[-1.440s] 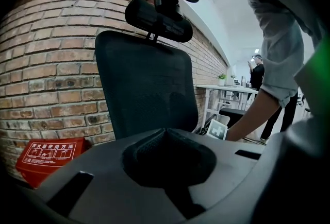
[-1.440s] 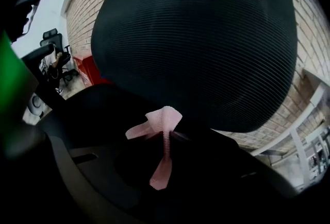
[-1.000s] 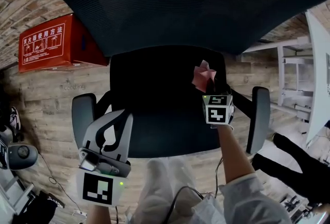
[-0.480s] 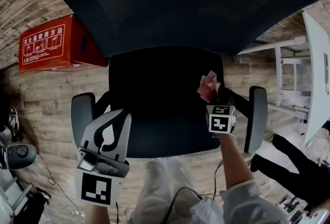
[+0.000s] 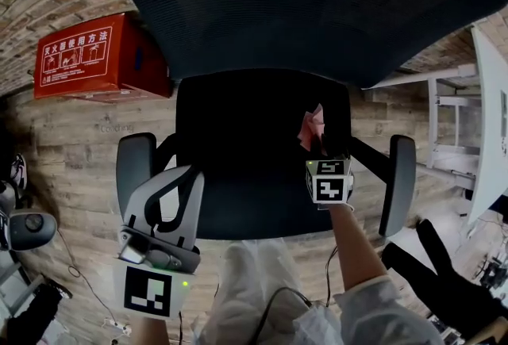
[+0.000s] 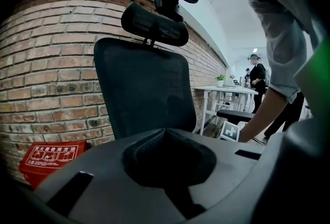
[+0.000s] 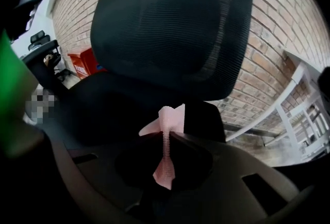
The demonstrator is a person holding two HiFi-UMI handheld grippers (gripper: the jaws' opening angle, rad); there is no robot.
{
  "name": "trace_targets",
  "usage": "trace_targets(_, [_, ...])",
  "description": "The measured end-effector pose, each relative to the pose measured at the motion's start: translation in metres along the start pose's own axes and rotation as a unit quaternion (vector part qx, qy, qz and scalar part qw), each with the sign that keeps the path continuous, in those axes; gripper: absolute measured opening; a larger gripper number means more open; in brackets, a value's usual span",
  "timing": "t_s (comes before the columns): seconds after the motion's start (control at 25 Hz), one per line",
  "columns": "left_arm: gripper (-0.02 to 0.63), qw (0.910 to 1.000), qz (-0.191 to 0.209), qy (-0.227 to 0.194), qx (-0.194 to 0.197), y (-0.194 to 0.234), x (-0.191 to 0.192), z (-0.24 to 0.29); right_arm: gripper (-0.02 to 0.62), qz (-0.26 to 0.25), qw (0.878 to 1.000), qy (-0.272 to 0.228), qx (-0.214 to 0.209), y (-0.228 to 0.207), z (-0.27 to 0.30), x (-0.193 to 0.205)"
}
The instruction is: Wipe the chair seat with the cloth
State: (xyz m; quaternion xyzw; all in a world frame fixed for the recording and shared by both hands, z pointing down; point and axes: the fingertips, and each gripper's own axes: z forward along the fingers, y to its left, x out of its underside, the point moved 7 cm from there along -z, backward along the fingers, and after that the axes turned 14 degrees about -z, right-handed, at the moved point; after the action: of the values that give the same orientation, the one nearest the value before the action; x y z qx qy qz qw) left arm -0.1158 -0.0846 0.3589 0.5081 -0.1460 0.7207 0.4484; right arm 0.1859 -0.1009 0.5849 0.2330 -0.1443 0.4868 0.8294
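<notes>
The black chair seat point(image 5: 246, 153) lies below me, its mesh backrest point(image 5: 317, 2) filling the top of the head view. A pink cloth point(image 5: 311, 128) is over the seat's right side, pinched in my right gripper point(image 5: 319, 147). In the right gripper view the cloth point(image 7: 168, 117) sticks out past the shut jaws of the right gripper point(image 7: 166, 134); whether it touches the seat I cannot tell. My left gripper point(image 5: 187, 175) hangs by the seat's front left corner, shut and holding nothing. The left gripper view shows the left gripper point(image 6: 165, 131) with jaws together, facing the backrest point(image 6: 144, 89).
Grey armrests stand on both sides, the left armrest point(image 5: 133, 165) near my left gripper and the right armrest point(image 5: 397, 185) beside my right arm. A red box point(image 5: 91, 58) sits against the brick wall at left. A white desk frame point(image 5: 452, 97) is at right. Another person point(image 6: 257, 76) stands far off.
My right gripper with the cloth has drawn back slightly towards the seat's front, then shifted a little left. The left gripper has stayed where it was.
</notes>
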Motion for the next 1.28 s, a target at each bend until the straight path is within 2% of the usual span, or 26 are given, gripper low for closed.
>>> trace_targets(0.32, [0.018, 0.9998, -0.004, -0.008, -0.019, 0.011, 0.006, -0.023, 0.052, -0.027, 0.997, -0.037, -0.056, 0.05, 0.006, -0.032])
trace_targets(0.56, [0.018, 0.9992, -0.01, -0.012, -0.036, 0.018, 0.012, -0.04, 0.052, -0.066, 0.989, -0.068, -0.112, 0.099, 0.006, -0.061])
trace_targets(1.04, [0.018, 0.997, -0.021, -0.022, -0.071, 0.034, 0.021, -0.069, 0.052, -0.144, 0.959, -0.121, -0.213, 0.194, 0.002, -0.115])
trace_targets(1.28, [0.018, 0.9955, -0.029, -0.026, -0.086, 0.04, 0.024, -0.079, 0.052, -0.17, 0.943, -0.141, -0.249, 0.232, -0.002, -0.135])
